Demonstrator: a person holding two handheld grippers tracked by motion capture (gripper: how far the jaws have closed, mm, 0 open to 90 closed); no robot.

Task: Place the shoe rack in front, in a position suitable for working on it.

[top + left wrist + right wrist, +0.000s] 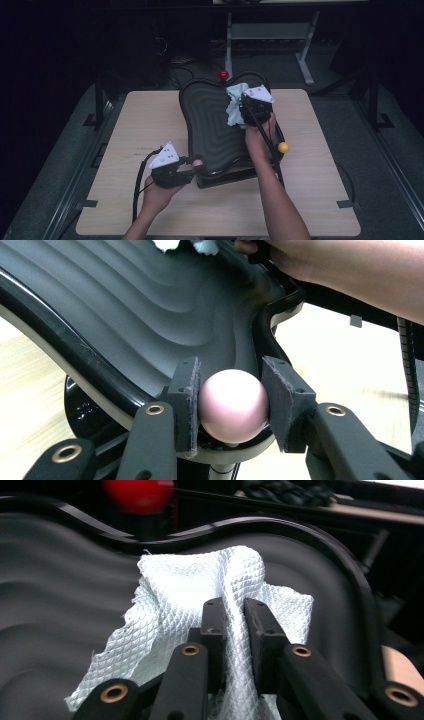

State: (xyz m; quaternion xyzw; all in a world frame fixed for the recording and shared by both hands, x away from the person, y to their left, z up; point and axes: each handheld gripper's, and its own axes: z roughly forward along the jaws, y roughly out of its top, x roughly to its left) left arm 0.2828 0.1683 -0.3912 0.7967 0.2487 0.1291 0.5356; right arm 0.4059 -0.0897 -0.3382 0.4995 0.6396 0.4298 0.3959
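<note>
You had one dark rippled tray (210, 125) standing on one pale wooden table (140, 125), with three coloured knobs around its rim: one red (223, 75) at the far edge, one yellow (283, 147) at the right side and one pink (233, 405) at the near corner. There was one white cloth (234, 107), lying on the tray's far right part. You held two grippers. Your left gripper (192, 167) sat at the tray's near left corner, its jaws partly closed with both pads pressed against the pink knob. Your right gripper (233, 625) rested on the far right of the tray, jaws drawn narrow and pinching a fold of the cloth between the pads, just near of the red knob.
</note>
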